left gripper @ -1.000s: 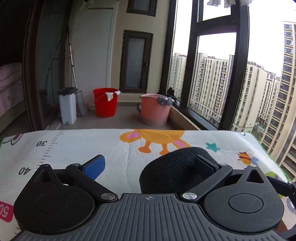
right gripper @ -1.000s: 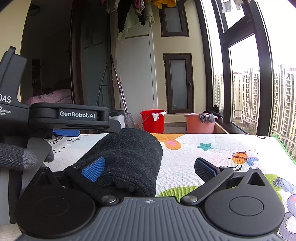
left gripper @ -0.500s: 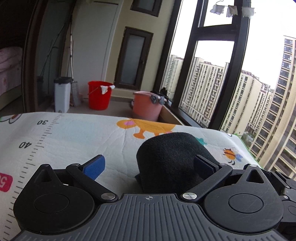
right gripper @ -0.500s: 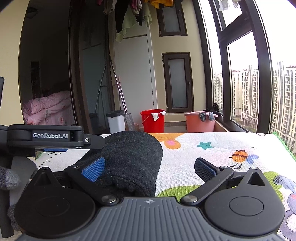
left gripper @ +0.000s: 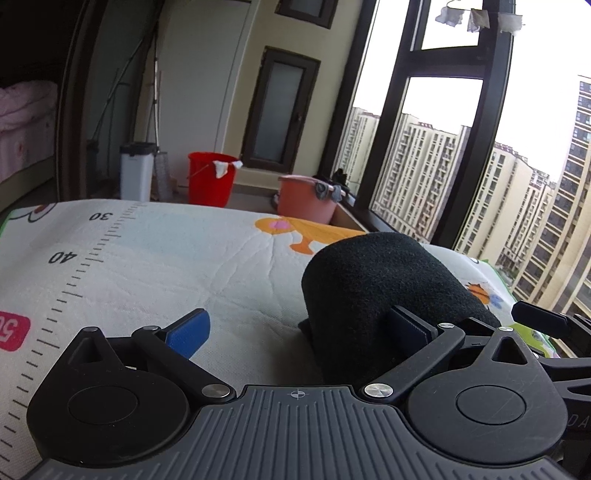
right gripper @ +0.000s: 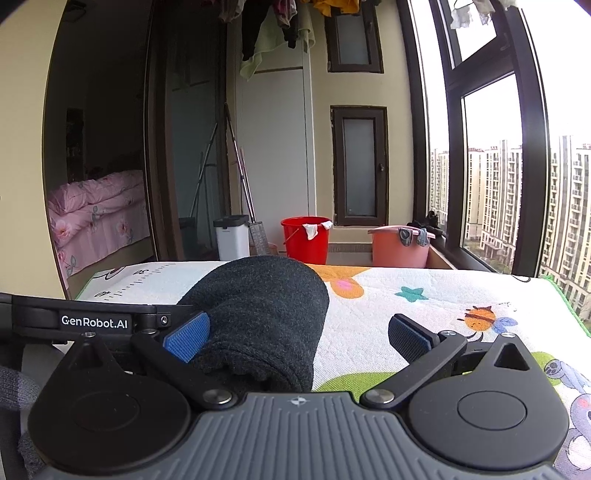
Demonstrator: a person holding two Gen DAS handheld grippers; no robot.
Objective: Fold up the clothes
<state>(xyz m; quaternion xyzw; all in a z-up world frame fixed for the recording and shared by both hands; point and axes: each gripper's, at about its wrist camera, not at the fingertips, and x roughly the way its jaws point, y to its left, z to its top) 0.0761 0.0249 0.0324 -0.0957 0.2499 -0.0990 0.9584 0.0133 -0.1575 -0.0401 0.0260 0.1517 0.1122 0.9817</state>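
Observation:
A dark grey folded garment (left gripper: 380, 284) lies as a rounded bundle on the printed mat (left gripper: 177, 258). My left gripper (left gripper: 299, 326) is open; its right pad touches the bundle's left side and its left pad is over bare mat. In the right wrist view the same bundle (right gripper: 266, 314) sits against the left pad of my right gripper (right gripper: 297, 334), which is open, its right pad over bare mat. The left gripper's body (right gripper: 92, 321) shows at the left of that view.
The mat (right gripper: 424, 306) covers a table that ends at the far edge. Beyond stand a red bucket (right gripper: 306, 239), a pink basin (right gripper: 400, 245) and a white bin (right gripper: 232, 236). Windows run along the right. Laundry hangs overhead (right gripper: 280, 22).
The left gripper's view has swung right and tilted, so the bundle sits further right in it. In the right wrist view the left gripper has dropped lower. The bundle has not moved.

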